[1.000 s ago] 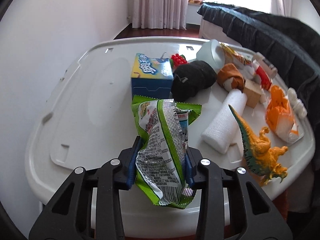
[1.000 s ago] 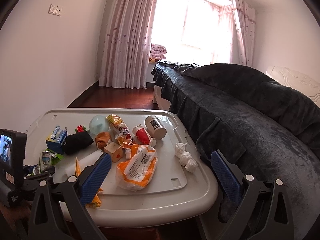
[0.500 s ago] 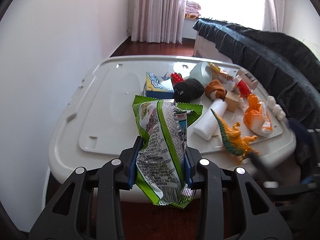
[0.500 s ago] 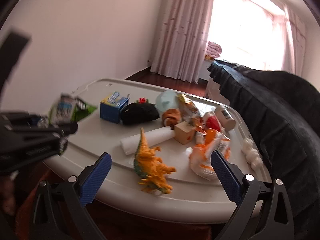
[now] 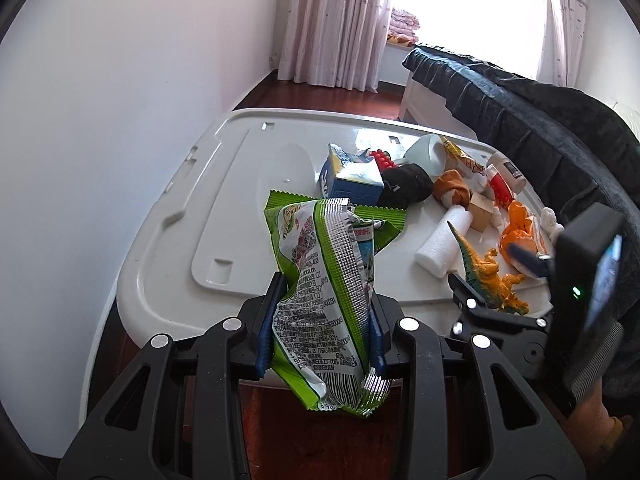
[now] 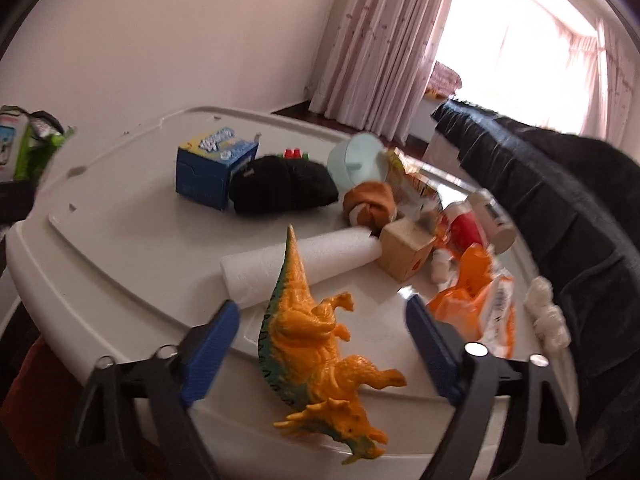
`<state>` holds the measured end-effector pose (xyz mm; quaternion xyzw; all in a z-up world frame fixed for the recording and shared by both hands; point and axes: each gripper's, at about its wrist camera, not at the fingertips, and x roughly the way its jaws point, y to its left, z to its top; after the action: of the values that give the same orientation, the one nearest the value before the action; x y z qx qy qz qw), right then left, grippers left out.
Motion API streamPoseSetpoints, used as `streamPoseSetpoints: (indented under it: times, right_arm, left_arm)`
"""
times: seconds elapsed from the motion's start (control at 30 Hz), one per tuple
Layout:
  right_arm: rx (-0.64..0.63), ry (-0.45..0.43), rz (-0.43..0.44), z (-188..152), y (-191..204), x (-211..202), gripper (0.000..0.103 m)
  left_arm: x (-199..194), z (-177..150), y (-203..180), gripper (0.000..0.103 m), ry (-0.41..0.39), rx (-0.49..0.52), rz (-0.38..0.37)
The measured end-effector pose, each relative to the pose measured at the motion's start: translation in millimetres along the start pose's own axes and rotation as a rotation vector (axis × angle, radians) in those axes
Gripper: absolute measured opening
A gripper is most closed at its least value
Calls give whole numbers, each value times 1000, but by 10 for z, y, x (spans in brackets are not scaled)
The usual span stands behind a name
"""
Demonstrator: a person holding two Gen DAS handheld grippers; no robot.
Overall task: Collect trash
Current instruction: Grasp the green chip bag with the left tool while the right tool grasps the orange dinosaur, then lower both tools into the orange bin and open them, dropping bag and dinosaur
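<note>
My left gripper (image 5: 320,300) is shut on a crumpled green and silver snack wrapper (image 5: 324,280) and holds it in front of the near edge of the white bin lid (image 5: 240,208). The wrapper shows at the far left of the right wrist view (image 6: 32,140). My right gripper (image 6: 320,312) is open, its blue pads on either side of an orange toy dinosaur (image 6: 316,344) at the lid's near edge. An orange wrapper (image 6: 476,304), a white foam roll (image 6: 300,264) and a crumpled white tissue (image 6: 548,320) lie on the lid.
The lid (image 6: 120,240) also holds a blue carton (image 6: 212,168), a black sock (image 6: 280,188), a pale blue cup (image 6: 356,164), a wooden block (image 6: 404,252) and a red and white bottle (image 6: 480,224). A dark-covered bed (image 5: 540,128) runs along the right. A white wall is on the left.
My left gripper has pulled back from the lid with the wrapper. My right gripper has swung left and closer, onto the toy dinosaur.
</note>
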<state>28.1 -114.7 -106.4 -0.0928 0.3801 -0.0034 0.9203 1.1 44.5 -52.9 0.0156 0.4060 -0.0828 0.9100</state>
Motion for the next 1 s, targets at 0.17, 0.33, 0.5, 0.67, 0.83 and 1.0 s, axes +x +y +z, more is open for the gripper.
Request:
streamPoseSetpoints:
  times: [0.17, 0.33, 0.5, 0.67, 0.83, 1.0]
  right_arm:
    - [36, -1, 24, -26, -63, 14, 63]
    - [65, -14, 34, -22, -112, -73, 62]
    - [93, -50, 60, 62, -185, -451, 62]
    - [172, 21, 122, -23, -272, -1074, 62]
    - [179, 199, 140, -607, -224, -1336, 63]
    - [203, 432, 191, -1219, -116, -1251, 64]
  left_arm:
    - [37, -14, 2, 35, 13, -10, -24]
    - [9, -31, -76, 35, 7, 1, -38]
    - [-160, -60, -189, 35, -2, 9, -80]
    - [-386, -229, -310, 35, 39, 46, -123]
    - [-464, -597, -392, 36, 170, 71, -177]
    - [-345, -925, -434, 60, 326, 83, -192]
